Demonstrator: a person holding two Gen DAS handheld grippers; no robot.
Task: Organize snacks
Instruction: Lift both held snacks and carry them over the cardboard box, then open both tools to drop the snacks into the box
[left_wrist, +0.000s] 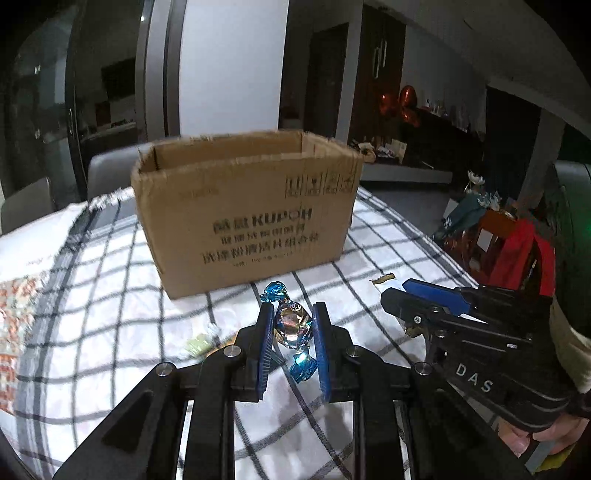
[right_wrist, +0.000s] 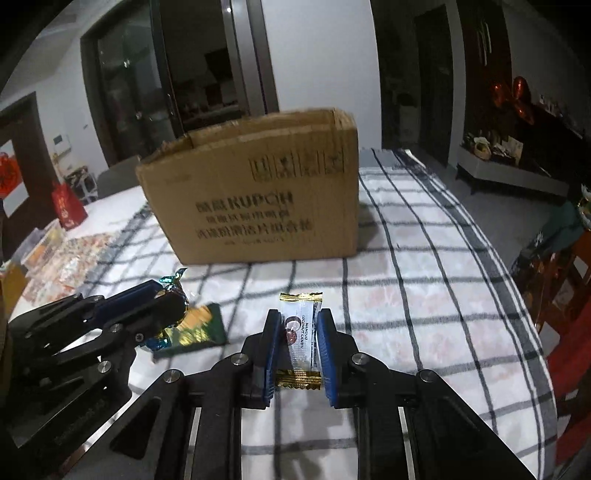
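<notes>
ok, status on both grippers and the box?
Left gripper shut on blue foil candy. Right gripper shut on coconut candy. Cardboard box open ahead, path unobstructed.

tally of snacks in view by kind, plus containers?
Blue foil candy: 1, in the left gripper
Coconut candy: 1, in the right gripper
Green packet: 1, on the cloth
Cardboard box: 1, open top
Total: 3 snacks, 1 box

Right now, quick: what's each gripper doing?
Left gripper: shut on the blue foil-wrapped candy.
Right gripper: shut on the coconut candy packet.
</notes>
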